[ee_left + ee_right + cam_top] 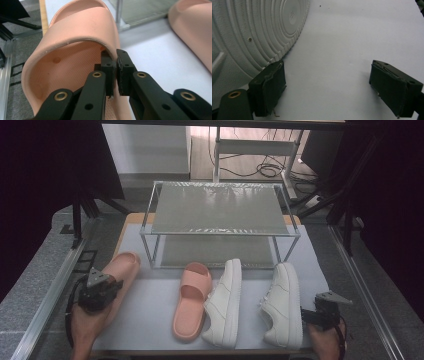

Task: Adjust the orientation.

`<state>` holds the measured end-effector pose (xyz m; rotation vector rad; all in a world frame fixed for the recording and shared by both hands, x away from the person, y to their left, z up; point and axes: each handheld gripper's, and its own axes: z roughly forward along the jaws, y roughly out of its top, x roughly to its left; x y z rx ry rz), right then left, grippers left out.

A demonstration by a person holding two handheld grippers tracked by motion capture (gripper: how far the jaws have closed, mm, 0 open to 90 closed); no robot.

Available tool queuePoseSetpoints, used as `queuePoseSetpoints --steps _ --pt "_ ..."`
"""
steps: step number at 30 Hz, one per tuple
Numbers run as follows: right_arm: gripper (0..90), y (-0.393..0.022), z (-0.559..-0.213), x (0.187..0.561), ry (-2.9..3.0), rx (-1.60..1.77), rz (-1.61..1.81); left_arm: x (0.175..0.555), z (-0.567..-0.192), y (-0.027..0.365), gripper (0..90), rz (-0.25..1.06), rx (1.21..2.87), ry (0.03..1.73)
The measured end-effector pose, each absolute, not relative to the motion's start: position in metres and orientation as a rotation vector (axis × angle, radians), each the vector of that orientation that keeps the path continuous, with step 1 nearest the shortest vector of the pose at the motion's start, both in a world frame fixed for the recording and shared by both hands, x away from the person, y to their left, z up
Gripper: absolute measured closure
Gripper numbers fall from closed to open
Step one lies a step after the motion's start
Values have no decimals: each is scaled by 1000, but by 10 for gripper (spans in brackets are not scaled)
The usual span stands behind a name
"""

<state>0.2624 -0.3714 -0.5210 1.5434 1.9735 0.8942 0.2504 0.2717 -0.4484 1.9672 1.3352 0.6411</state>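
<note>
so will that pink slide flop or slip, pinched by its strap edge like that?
Pink slide looks like thick moulded foam: probably light, holding shape. Left gripper pinches only the strap's rim, so it may swing or tilt. The matte, dimpled surface likely resists slipping.

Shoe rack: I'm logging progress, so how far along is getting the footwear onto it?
Done: nothing yet; both shelves of the shoe rack are bare. In hand: the left gripper is shut on the strap of the pink slipper. Left: the other pink slipper and two white sneakers lie on the mat; the right gripper is open beside one.
</note>
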Motion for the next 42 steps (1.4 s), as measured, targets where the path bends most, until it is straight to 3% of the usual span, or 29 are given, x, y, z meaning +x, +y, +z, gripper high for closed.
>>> queuePoseSetpoints --steps 16,42 --pt "138 -371 -521 262 1974 1543 894 224 -451 231 855 586 2060 1189" --pt "138 -371 -521 262 1974 1543 895 283 -462 169 853 519 2012 1127"
